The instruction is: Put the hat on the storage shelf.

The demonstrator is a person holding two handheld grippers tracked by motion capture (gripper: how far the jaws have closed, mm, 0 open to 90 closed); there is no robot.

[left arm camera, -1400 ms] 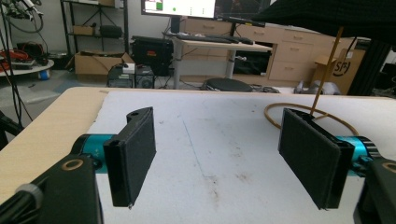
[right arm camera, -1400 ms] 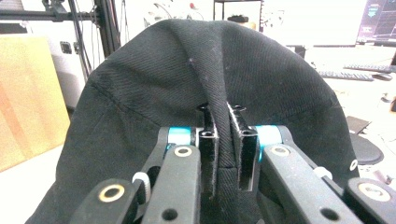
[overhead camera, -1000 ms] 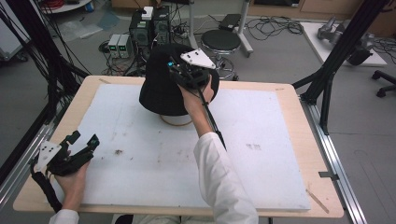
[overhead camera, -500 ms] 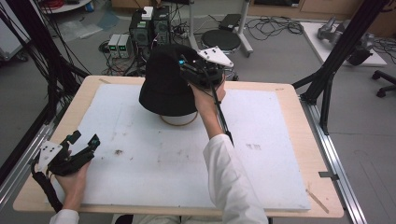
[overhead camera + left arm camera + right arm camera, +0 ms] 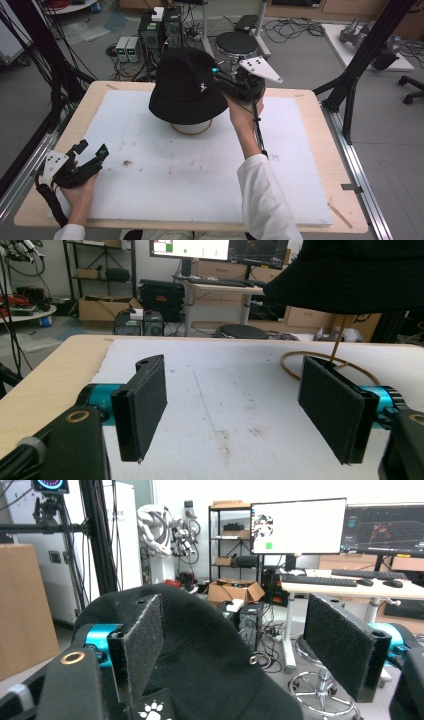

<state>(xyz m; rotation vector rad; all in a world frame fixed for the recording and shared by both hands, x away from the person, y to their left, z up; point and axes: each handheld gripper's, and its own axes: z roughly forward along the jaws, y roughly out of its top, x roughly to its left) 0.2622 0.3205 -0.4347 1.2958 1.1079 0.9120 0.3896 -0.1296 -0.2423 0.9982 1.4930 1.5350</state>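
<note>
Two tools are in play, one in each of the person's hands. The right arm, in a white sleeve (image 5: 265, 200), reaches forward across the counter (image 5: 310, 165) with the hand raised at the far edge, holding the right tool (image 5: 220, 82) level against the side of a black bucket hat (image 5: 185, 85). In the right gripper view its jaws stand wide apart with the hat's crown (image 5: 210, 670) below and between them; the pads (image 5: 142, 640) grip nothing. A grey three-cornered plate (image 5: 260, 67) sits on top of that tool.

The left hand (image 5: 80, 192) rests at the near left corner of the counter, with the left tool (image 5: 92, 152) pointing toward the centre, low over the white mat (image 5: 165, 185). Its jaws are also spread wide and hold nothing.

The hat sits over a stand at the far middle of the mat; a tan ring base (image 5: 192, 129) shows beneath the brim, and in the left gripper view a thin rod rises from that ring (image 5: 325, 362) up into the hat (image 5: 355, 275).

Between the left tool and the hat the mat lies bare apart from a few dark smudges (image 5: 127, 162). Wooden counter edge (image 5: 45, 185) borders the mat on all sides, and black frame posts (image 5: 360, 55) stand off the far corners.
</note>
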